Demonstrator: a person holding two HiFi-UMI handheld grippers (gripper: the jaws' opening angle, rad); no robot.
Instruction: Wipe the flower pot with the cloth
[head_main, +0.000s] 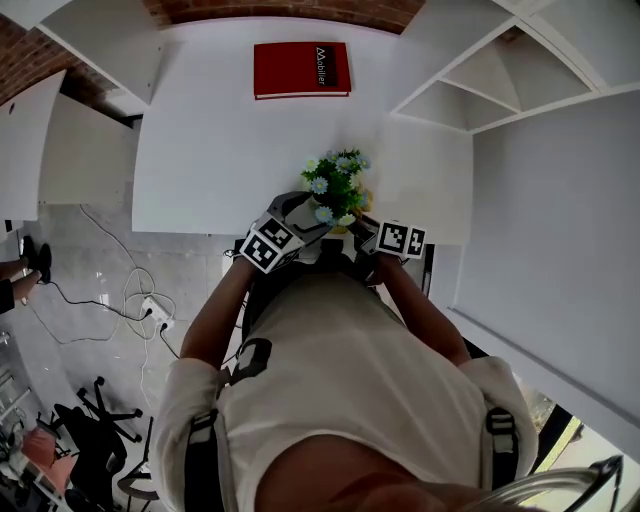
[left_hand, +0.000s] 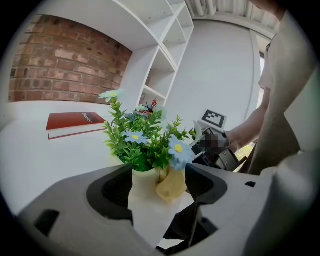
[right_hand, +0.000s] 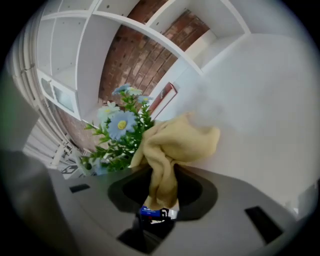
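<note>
- Head view: your left gripper (head_main: 305, 228) and right gripper (head_main: 358, 232) meet at the near edge of the white worktop (head_main: 220, 130). They sit either side of a bunch of blue and white flowers (head_main: 335, 183). A red book (head_main: 301, 69) lies well apart, at the far side of the worktop.
- Left gripper view: your fingers (left_hand: 75, 202) are clamped on the cream flower pot (left_hand: 145, 200), which stands upright between them with the flowers rising above. The yellow cloth (left_hand: 171, 185) touches the pot's right side just under the rim. The right gripper shows just behind it.
- Right gripper view: your fingers (right_hand: 240, 200) are closed on the lower tail of the cloth. Its bunched upper part bulges out ahead, against the foliage on its left. A brick wall (right_hand: 135, 55) and white shelves (right_hand: 65, 60) stand beyond.
</note>
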